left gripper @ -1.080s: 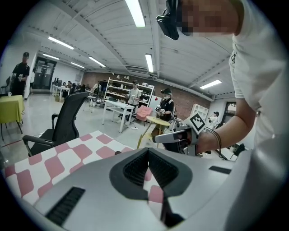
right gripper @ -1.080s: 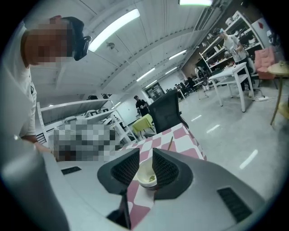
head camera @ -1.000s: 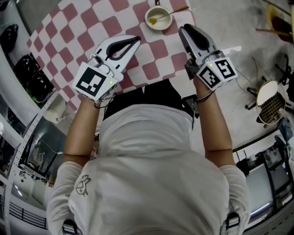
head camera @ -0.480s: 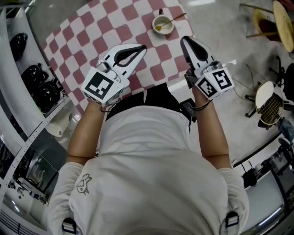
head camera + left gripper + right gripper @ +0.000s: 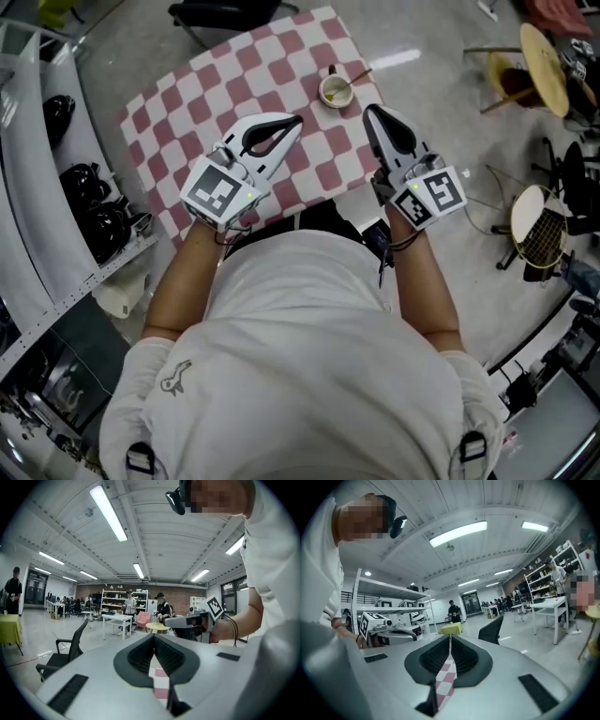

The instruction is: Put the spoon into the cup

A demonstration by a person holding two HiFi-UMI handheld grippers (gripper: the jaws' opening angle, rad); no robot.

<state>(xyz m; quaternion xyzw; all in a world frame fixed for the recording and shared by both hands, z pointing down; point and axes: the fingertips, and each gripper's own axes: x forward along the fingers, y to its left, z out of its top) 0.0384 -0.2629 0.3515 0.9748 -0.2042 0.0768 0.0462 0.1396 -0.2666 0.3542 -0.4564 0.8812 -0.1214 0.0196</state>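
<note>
Head view alone shows the spoon (image 5: 356,76) in the cup (image 5: 324,87); gripper views show the left gripper (image 5: 153,636) and right gripper (image 5: 450,637) with jaws together, empty.

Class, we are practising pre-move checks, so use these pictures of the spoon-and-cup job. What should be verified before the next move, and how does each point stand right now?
1. Spoon in the cup: ok. One end is inside and the handle leans over the rim.
2. Cup upright on the cloth: ok.
3. Left gripper empty: ok. Its jaws are together with nothing between them.
4. Right gripper empty: ok. Its jaws are together with nothing between them.
5. Both grippers apart from the cup: ok. They are held on the person's side of it.
6. What the yellow in the cup is: cannot tell.
</note>
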